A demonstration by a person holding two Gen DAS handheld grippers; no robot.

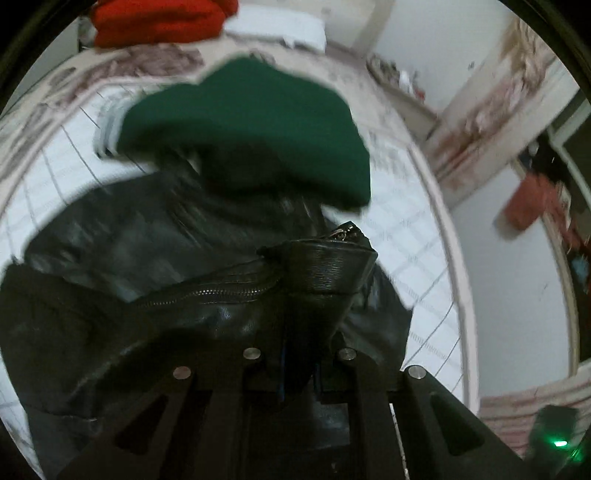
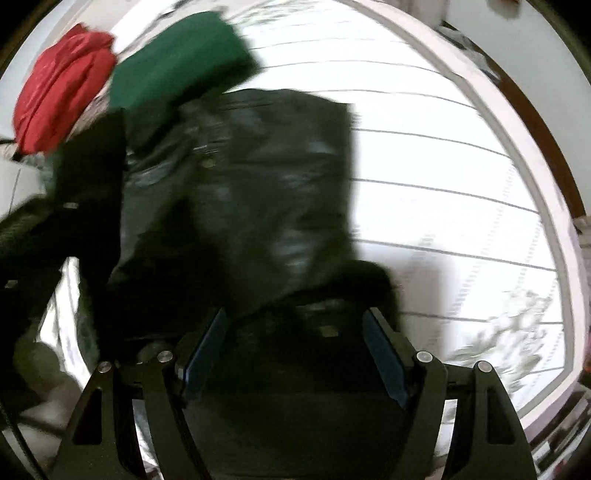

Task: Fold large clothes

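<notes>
A black leather jacket point(image 1: 155, 258) with a zip lies on a white bed sheet with a grid of thin lines point(image 1: 413, 229). My left gripper point(image 1: 299, 354) is shut on a fold of the jacket, and the pinched leather edge point(image 1: 325, 266) stands up just ahead of the hidden fingertips. In the right wrist view the jacket point(image 2: 251, 192) spreads blurred below my right gripper point(image 2: 295, 332). Its jaws stand wide, and the blue pads point(image 2: 207, 350) show bare faces with dark jacket fabric under the gap. A folded green garment point(image 1: 251, 133) rests on the jacket's far end.
A red garment point(image 2: 62, 92) is bunched beyond the green garment point(image 2: 184, 55), near a white pillow point(image 1: 280, 26). The sheet point(image 2: 461, 177) lies bare to the right of the jacket. A patterned bed border point(image 1: 480, 118), a wall and room clutter lie past the mattress edge.
</notes>
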